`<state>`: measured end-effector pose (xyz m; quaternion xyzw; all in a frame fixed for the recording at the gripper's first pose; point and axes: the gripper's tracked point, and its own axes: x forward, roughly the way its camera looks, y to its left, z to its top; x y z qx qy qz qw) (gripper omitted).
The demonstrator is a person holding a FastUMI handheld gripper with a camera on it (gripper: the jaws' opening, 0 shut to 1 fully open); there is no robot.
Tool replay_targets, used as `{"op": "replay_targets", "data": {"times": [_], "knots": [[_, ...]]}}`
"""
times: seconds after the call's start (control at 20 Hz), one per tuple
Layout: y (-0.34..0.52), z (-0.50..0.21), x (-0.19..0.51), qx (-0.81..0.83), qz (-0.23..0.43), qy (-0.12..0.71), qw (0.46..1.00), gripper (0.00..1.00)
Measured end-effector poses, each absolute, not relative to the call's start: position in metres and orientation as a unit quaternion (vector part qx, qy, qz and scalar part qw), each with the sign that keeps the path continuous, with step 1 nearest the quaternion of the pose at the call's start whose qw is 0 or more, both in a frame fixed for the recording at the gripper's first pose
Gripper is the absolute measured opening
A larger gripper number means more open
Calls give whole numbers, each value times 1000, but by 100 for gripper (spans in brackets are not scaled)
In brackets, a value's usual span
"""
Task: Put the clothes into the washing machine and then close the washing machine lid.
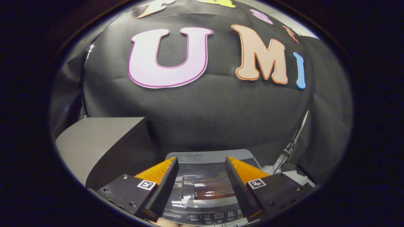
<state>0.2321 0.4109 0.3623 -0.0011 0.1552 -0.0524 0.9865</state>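
Gripper (201,164): held above the washing machine (206,186), fingers spread wide apart with nothing between them but the view down onto the machine's top. Washing machine: grey top-loader directly below and just beyond the fingers, its glossy lid (210,187) lying flat with a dark window, control panel (210,217) along the near edge; clothes cannot be made out. Grey box (94,142): to the left of the machine, against the black cloth wall (221,110).

One grey top-loading washing machine (208,189) with a dark glass lid (210,187) and one row of controls (205,217); one grey slanted box (101,142) beside it; one gripper (201,171) with two fingers, spread apart, holding nothing
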Motion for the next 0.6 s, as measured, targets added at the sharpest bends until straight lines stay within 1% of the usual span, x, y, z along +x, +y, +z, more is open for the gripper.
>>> {"op": "replay_targets", "data": {"times": [0.3,0.6], "knots": [[383,369,211,8,-48,107,993,90],[329,362,169,31,-46,62,997,90]]}}
